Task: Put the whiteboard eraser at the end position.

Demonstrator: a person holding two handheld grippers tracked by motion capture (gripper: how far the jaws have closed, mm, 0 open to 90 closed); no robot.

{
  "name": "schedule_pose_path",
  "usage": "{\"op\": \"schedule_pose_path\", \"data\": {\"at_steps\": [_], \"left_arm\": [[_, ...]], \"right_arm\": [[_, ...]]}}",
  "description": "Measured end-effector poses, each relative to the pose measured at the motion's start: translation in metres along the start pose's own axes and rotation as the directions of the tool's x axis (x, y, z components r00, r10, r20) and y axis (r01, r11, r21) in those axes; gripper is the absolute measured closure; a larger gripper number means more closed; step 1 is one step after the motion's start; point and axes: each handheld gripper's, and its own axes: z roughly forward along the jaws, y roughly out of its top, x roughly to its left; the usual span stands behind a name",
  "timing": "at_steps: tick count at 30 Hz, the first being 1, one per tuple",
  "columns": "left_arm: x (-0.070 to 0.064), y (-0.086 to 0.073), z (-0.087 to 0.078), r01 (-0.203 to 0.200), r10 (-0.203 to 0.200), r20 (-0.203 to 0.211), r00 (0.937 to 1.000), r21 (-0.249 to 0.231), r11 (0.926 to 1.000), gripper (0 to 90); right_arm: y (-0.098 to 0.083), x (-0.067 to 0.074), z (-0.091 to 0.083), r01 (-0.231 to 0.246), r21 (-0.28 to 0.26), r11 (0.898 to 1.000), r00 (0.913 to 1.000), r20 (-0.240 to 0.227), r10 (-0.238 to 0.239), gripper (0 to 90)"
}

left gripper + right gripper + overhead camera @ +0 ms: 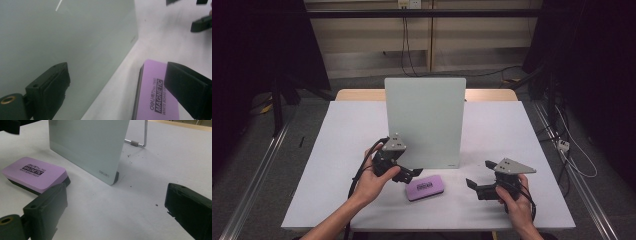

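Purple eraser [425,188] laid flat on the tabletop [337,150] near its front edge, before the upright glass board [424,120], left gripper [412,173] held wide open just beside it, nothing clamped, right gripper [477,175] likewise open, empty, well apart.

In the left gripper view the purple eraser [152,95] runs off the bottom edge at about 5 o'clock, and the near jaw covers its right side, so the last line of its label cannot be read. The white board [62,37] is cut by the top and left edges there. In the right gripper view the board's [92,142] top is cut off at 12 o'clock, and most of its wire stand [142,137] is hidden behind it. In the high view the eraser's [425,187] label is too small to read, and the board [424,120] hides the table [337,150] behind it
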Motion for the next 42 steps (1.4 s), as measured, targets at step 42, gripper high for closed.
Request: {"op": "schedule_pose_path", "data": {"at_steps": [42], "left_arm": [[0.020,-0.091,-0.069,0.144,-0.164,-0.186,0.9687,-0.120,0.9824,6.4]], "right_arm": [[-0.007,-0.003,-0.008,-0.040,0.023,0.999,0.9984,0.041,0.039,4.3]]}}
